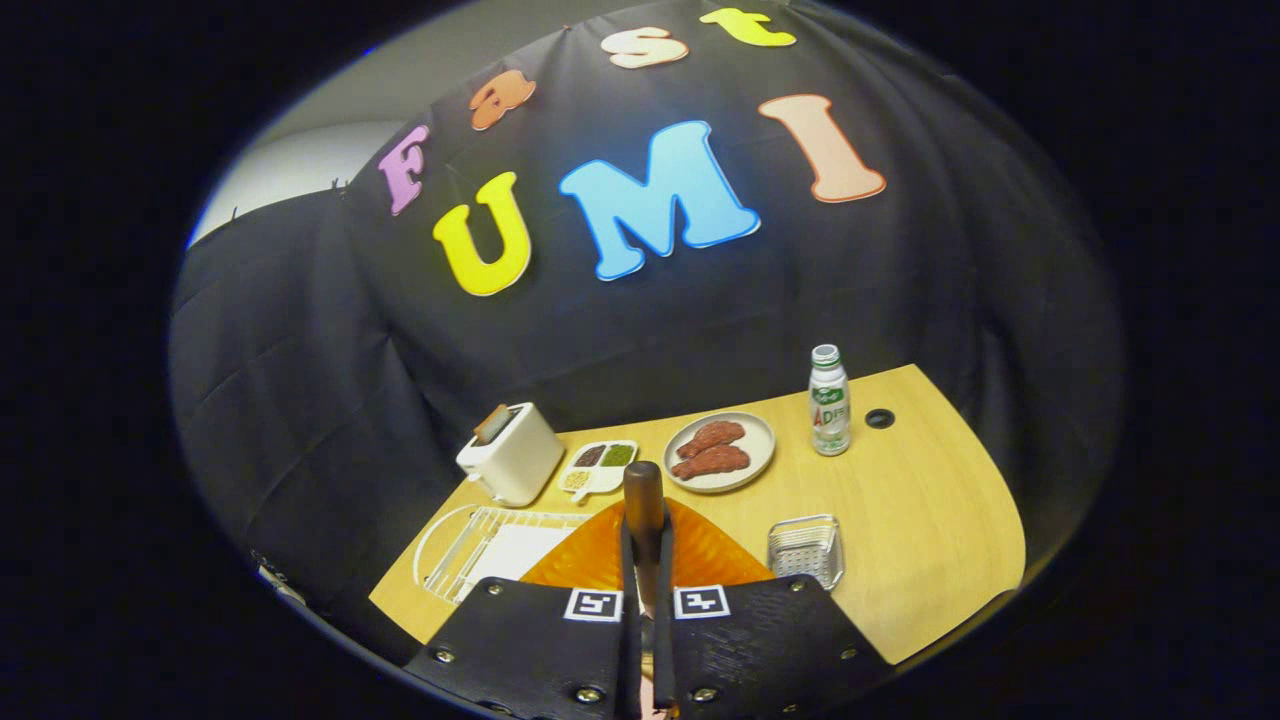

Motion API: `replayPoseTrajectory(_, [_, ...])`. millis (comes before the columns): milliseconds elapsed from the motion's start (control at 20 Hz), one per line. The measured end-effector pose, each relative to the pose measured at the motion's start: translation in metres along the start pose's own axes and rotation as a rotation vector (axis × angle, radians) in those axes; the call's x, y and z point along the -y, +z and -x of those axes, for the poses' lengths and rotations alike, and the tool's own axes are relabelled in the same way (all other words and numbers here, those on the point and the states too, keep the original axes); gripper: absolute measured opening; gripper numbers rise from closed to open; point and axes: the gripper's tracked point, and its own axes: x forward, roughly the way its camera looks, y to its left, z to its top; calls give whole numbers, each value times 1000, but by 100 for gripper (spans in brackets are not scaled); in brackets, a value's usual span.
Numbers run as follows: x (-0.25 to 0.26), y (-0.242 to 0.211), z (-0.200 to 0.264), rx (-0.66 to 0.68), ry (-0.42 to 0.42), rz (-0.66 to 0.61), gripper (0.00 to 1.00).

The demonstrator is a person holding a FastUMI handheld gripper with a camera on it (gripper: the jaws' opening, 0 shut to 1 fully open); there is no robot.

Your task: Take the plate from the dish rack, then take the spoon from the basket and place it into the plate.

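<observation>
Gripper [645,560] fingers pressed together on the spoon [643,500] — brown handle sticks up just ahead of them, bowl end hidden. Orange plate [700,555] lies on the table [930,500] right under/beyond the tips; dish rack [480,545] to the left, wire basket [805,550] to the right, both near. Far side: toaster [510,455], food plate [720,452], bottle [829,400]. Risk — release too high or off-centre and spoon could bounce or slide off the plate rim; grip looks narrow, so it may twist.
</observation>
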Motion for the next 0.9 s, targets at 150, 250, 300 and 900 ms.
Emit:
replayPoseTrajectory(150, [-42,-31,3,-22,51,23,5])
replayPoseTrajectory(250, [-66,-58,6,-39,72,47,5])
replayPoseTrajectory(300, [-77,-74,7,-48,77,65,5])
replayPoseTrajectory(900, [-103,-206,2,-63,-43,70,5])
